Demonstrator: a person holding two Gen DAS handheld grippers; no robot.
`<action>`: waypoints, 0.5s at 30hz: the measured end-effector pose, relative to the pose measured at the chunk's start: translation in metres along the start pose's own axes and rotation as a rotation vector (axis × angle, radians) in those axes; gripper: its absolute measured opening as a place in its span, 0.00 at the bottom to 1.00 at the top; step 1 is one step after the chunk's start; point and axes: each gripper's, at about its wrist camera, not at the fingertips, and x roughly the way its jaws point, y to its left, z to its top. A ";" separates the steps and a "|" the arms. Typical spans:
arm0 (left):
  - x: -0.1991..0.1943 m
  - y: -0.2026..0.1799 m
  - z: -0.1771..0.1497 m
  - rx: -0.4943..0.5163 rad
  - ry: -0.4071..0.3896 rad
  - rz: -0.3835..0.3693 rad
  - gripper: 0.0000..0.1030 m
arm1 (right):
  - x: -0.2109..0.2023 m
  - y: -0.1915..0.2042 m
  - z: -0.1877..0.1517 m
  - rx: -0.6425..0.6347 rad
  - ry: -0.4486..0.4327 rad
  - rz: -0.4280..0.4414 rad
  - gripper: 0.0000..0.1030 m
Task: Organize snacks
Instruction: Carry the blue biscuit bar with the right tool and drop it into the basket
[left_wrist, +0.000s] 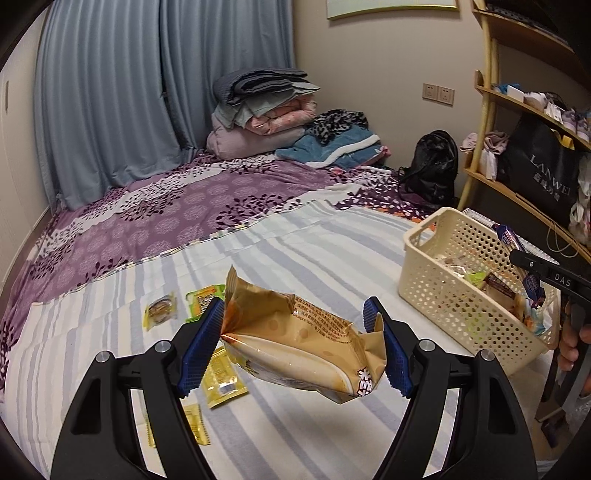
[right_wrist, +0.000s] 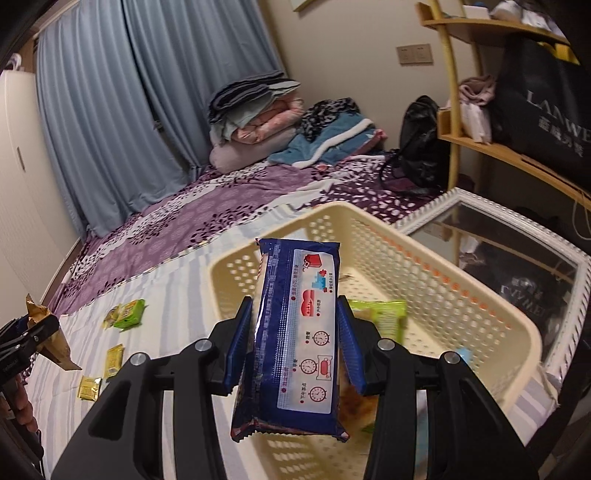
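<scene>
My left gripper (left_wrist: 294, 310) is shut on a tan snack bag (left_wrist: 295, 343), which hangs crumpled between the blue pads above the striped sheet. My right gripper (right_wrist: 294, 301) is shut on a long dark blue packet (right_wrist: 299, 332) held upright over the cream perforated basket (right_wrist: 443, 273). The basket holds a green packet (right_wrist: 380, 314) and other snacks. In the left wrist view the basket (left_wrist: 443, 306) stands to the right of the tan bag. Loose snacks lie on the sheet: a green packet (right_wrist: 127, 314) and small yellow packets (right_wrist: 114, 360).
A white-framed mirror (right_wrist: 498, 229) lies flat just behind the basket. A wooden shelf (left_wrist: 517, 192) with a black bag rises at the right. Folded bedding (left_wrist: 266, 110) and a black backpack (left_wrist: 432, 166) sit at the far end of the bed.
</scene>
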 end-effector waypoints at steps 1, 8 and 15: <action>0.000 -0.005 0.002 0.006 -0.001 -0.006 0.76 | 0.000 -0.008 0.000 0.015 0.000 -0.010 0.44; 0.003 -0.034 0.011 0.033 0.001 -0.044 0.76 | -0.005 -0.053 -0.001 0.136 -0.036 -0.047 0.77; 0.009 -0.063 0.019 0.075 0.009 -0.080 0.76 | -0.015 -0.070 -0.010 0.148 -0.070 -0.054 0.78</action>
